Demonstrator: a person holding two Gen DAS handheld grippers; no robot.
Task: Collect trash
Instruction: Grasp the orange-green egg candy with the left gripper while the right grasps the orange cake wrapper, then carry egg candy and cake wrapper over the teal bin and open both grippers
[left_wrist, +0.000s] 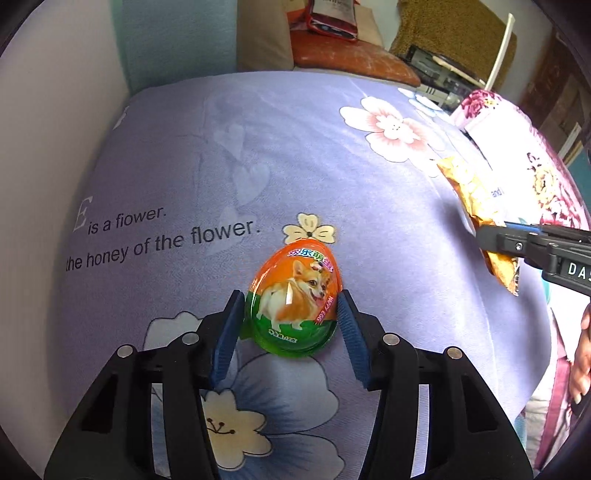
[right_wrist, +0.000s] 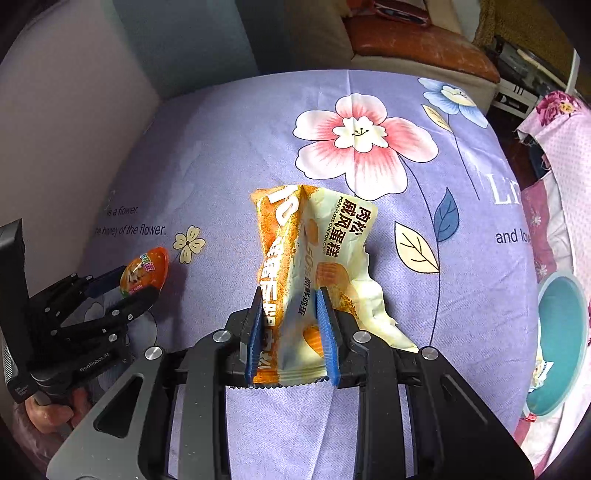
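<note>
An orange and green egg-shaped toy package (left_wrist: 295, 306) with a corgi picture lies on the lilac floral cloth (left_wrist: 221, 147). My left gripper (left_wrist: 291, 299) has a blue pad on each side of it, touching its edges. It also shows in the right wrist view (right_wrist: 144, 273), held by the left gripper (right_wrist: 129, 284). My right gripper (right_wrist: 290, 295) is shut on a crumpled yellow and orange cake wrapper (right_wrist: 314, 251), which stands up from the cloth (right_wrist: 369, 92). The wrapper (left_wrist: 476, 199) and the right gripper (left_wrist: 495, 236) also show at the right of the left wrist view.
A teal bin (right_wrist: 561, 343) with trash inside stands at the right, beside a pink floral fabric (right_wrist: 561, 140). A sofa with an orange cushion (left_wrist: 351, 59) and a red packet (left_wrist: 332, 18) lies behind the table. A white wall is at the left.
</note>
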